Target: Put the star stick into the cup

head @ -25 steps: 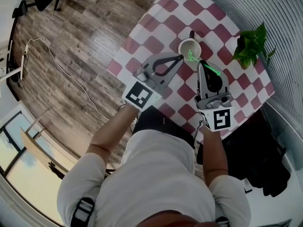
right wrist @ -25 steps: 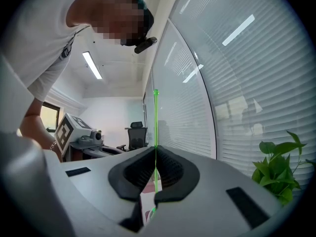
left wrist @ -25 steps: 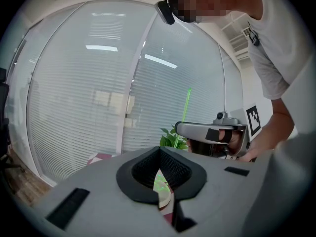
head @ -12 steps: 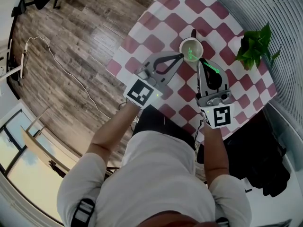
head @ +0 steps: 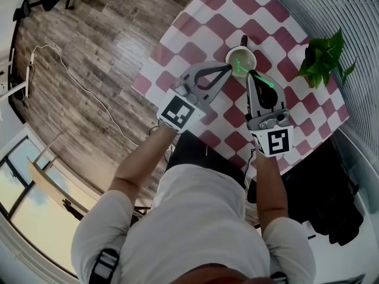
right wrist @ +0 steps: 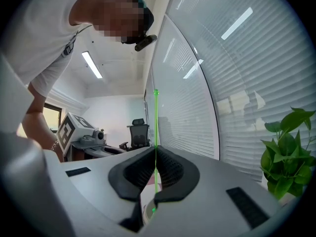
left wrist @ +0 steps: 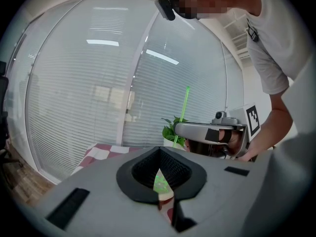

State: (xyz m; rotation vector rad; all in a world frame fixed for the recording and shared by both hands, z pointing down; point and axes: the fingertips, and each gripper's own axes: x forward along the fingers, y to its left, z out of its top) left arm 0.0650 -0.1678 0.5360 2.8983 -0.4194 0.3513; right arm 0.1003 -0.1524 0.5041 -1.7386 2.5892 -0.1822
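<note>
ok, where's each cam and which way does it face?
Head view: on the head, steeply down at table, cup; torso, arms, both claws show.
Left gripper view: on left claw, facing blinds; right claw, arm show.
Right gripper view: on right claw, along pinched stick; left claw, arm show.
Shared: plant in all three.

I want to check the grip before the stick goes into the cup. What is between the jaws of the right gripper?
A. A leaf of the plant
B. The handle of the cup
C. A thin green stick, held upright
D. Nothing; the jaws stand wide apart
C: in the right gripper view, the jaws of the right gripper are closed on the thin green stick, which rises straight up from between them.
</note>
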